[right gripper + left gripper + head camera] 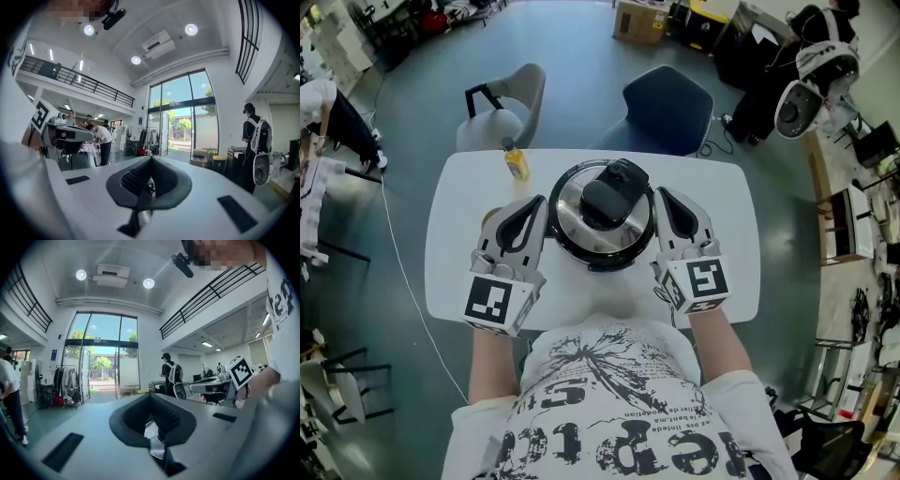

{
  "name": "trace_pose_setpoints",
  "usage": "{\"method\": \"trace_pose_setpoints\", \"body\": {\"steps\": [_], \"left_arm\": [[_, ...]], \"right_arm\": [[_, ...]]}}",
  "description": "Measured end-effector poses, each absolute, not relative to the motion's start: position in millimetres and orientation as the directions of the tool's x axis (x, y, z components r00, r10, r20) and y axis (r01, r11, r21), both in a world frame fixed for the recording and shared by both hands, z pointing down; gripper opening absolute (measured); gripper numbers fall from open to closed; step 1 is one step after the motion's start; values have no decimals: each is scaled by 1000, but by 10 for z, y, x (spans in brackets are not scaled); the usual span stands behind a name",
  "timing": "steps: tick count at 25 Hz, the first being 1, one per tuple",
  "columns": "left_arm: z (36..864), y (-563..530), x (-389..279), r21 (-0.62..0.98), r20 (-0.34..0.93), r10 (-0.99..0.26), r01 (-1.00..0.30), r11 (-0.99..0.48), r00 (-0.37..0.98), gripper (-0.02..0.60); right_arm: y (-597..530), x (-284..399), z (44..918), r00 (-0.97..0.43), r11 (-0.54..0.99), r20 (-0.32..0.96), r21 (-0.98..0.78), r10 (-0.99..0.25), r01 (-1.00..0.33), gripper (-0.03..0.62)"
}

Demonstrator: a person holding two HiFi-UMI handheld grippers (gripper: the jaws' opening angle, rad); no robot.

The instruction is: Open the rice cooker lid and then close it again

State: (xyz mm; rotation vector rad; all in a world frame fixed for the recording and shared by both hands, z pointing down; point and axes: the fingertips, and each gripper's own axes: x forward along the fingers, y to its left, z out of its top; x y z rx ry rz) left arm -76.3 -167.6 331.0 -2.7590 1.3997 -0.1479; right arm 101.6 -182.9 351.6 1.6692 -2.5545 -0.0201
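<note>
Steel lid (574, 214): down flat on the rice cooker (598, 251), closed, face turned straight up at us.
Black handle (612, 194): here's the long piece. Its axis runs away from us across the lid, and the far end leans a touch to the right.
Cooker's place: middle of the white table (459, 253), right in front of us, between the two grippers.
Left gripper (540, 206): just beside the cooker's left flank, pointing level at it. In the left gripper view the dark pads (165, 416) meet, so the jaws are together with nothing clamped. A glint of shiny metal shows below them.
Right gripper (660, 197): mirrored on the right flank, level too. In the right gripper view its ribbed pads (136, 180) are pressed fully together and hold nothing.
Contact: from above, we cannot tell whether either tip touches the pot.
Yellow bottle (517, 163): upright toward the table's far left, apart from the cooker.
Chairs: a grey chair (520, 94) and a dark blue chair (666, 108) stand beyond the far edge.
</note>
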Motion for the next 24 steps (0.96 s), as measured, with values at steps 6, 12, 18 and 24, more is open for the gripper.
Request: {"method": "trace_pose_setpoints", "body": {"steps": [6, 12, 18, 24], "left_arm": [[3312, -1680, -737, -79, 62, -809, -805, -587, 584, 14], [3306, -1661, -692, -85, 67, -807, -802, -591, 587, 14], [3316, -1688, -694, -79, 72, -807, -804, -590, 586, 14], [3317, -1709, -710, -79, 73, -813, -810, -582, 577, 14]], "right_arm": [[-1799, 1054, 3516, -398, 402, 71, 59, -915, -914, 12], [-1778, 1074, 3509, -407, 411, 71, 56, -911, -910, 11], [-1776, 1046, 3515, -420, 424, 72, 54, -905, -904, 12], [-1791, 1049, 3483, -431, 433, 51, 52, -901, -900, 11]]}}
